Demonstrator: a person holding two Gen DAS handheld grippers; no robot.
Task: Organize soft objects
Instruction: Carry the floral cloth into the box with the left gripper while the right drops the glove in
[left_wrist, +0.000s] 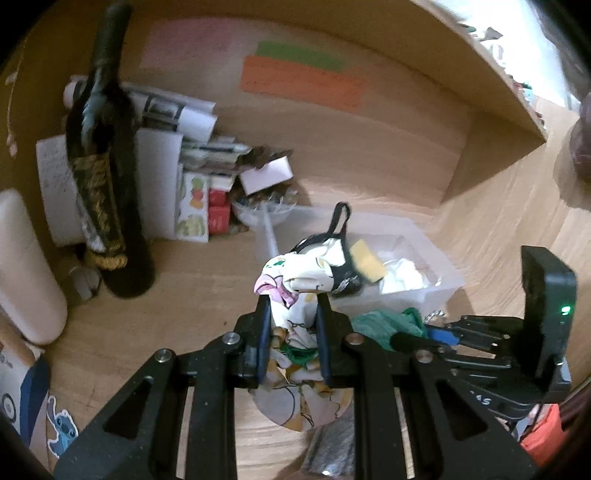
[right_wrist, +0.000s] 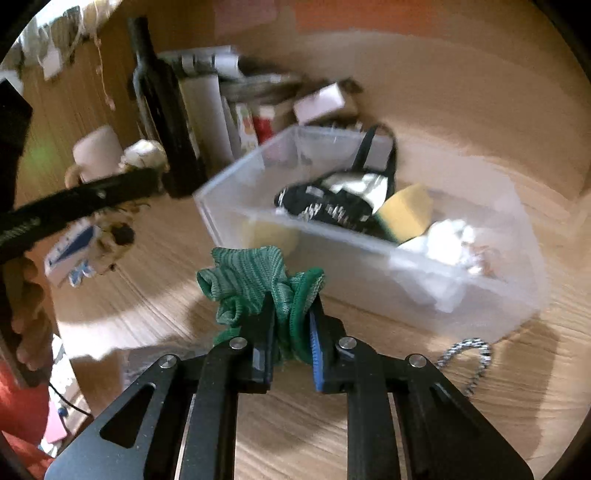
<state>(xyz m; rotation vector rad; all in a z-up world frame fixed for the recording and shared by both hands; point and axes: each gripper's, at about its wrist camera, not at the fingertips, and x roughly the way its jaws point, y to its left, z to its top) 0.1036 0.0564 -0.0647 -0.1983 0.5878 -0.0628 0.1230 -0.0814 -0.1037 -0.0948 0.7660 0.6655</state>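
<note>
My left gripper (left_wrist: 291, 301) is shut on a white cartoon-print cloth (left_wrist: 291, 280) and holds it above the wooden desk, just short of a clear plastic bin (left_wrist: 439, 291). My right gripper (right_wrist: 291, 314) is shut on a green knit cloth (right_wrist: 251, 280), in front of the bin's (right_wrist: 229, 210) near wall. The green cloth (left_wrist: 388, 323) and the right gripper (left_wrist: 517, 332) also show in the left wrist view. In the bin lie a black patterned pouch (right_wrist: 332, 210), a yellow sponge (right_wrist: 406, 212) and a white cloth (right_wrist: 447, 240).
A dark wine bottle (left_wrist: 107, 177) stands at the left, with papers and small boxes (left_wrist: 199, 184) behind it. A white bottle (left_wrist: 26, 266) stands at the far left. A black-and-white cord (right_wrist: 469, 354) lies by the bin. A grey pouch (left_wrist: 328, 450) lies under the left gripper.
</note>
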